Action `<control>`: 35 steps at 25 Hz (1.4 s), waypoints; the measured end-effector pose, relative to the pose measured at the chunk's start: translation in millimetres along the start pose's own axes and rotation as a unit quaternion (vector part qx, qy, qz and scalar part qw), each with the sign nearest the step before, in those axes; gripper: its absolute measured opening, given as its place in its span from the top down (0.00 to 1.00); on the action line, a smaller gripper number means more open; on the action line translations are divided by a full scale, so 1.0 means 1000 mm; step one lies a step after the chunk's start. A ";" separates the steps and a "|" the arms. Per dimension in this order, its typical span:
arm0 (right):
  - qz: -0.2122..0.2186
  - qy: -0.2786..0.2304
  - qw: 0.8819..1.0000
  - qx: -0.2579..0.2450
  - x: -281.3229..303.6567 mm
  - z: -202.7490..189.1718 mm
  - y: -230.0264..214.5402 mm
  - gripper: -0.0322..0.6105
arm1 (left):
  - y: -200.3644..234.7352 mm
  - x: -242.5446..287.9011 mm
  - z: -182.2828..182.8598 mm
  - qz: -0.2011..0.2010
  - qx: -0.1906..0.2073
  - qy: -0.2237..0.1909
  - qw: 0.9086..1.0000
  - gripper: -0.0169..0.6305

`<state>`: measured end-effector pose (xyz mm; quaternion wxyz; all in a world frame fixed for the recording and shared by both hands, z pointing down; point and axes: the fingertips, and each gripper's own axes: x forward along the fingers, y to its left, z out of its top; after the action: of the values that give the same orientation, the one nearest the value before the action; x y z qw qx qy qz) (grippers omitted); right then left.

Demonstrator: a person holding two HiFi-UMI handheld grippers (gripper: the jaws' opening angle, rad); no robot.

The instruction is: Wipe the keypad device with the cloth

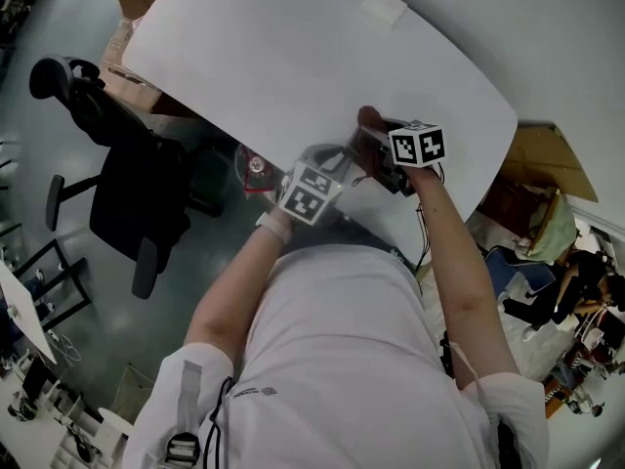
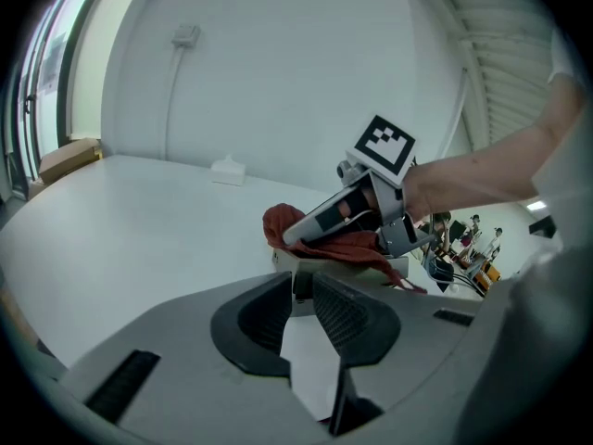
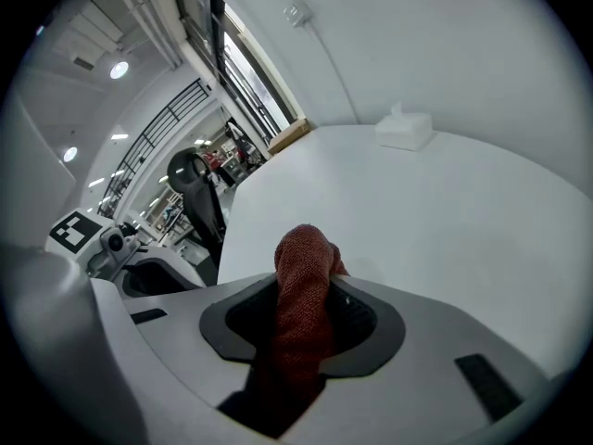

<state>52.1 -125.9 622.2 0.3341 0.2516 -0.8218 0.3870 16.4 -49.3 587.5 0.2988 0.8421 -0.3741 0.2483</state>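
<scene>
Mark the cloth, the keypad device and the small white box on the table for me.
cloth [image 3: 301, 290]: right gripper view, the bunched fold at its middle.
keypad device [image 2: 357, 272]: left gripper view, its pale side below the cloth.
small white box [image 3: 405, 130]: right gripper view, its front face.

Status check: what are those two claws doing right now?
Left gripper clamped on keypad device. Right gripper clamped on red cloth, cloth draped on device. White box far back, out of the way.
</scene>
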 end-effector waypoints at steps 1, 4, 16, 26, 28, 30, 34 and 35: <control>-0.001 0.002 1.000 0.001 0.001 0.000 -0.002 0.75 | 0.000 0.000 0.000 0.000 -0.001 0.002 1.000 0.86; -0.009 0.007 1.000 0.003 0.006 0.000 -0.013 0.75 | 0.000 -0.001 -0.002 0.001 -0.005 0.005 1.000 0.86; -0.052 0.014 0.996 -0.068 0.002 0.011 -0.035 0.75 | 0.000 -0.004 0.003 0.007 -0.003 0.002 1.000 0.86; 0.042 -0.025 0.998 -0.043 -0.076 -0.012 0.027 0.75 | -0.005 -0.002 0.028 0.007 0.000 -0.017 1.000 0.86; 0.040 -0.020 0.997 -0.059 -0.079 -0.025 0.038 0.75 | -0.004 0.001 0.028 0.013 0.002 -0.018 1.000 0.86; 0.028 -0.016 0.997 -0.074 -0.074 -0.036 0.041 0.75 | -0.002 0.003 0.029 0.015 -0.001 -0.021 1.000 0.86; -0.003 -0.043 0.998 -0.049 -0.065 -0.044 0.030 0.75 | -0.004 0.004 0.030 0.011 0.006 -0.015 1.000 0.86; -0.009 -0.048 0.998 -0.039 -0.064 -0.044 0.027 0.75 | -0.004 0.004 0.030 0.011 0.007 -0.014 1.000 0.86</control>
<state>91.5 -65.4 582.9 0.3074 0.2635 -0.8491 0.3393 27.7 -69.5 568.2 0.2850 0.8434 -0.3859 0.2419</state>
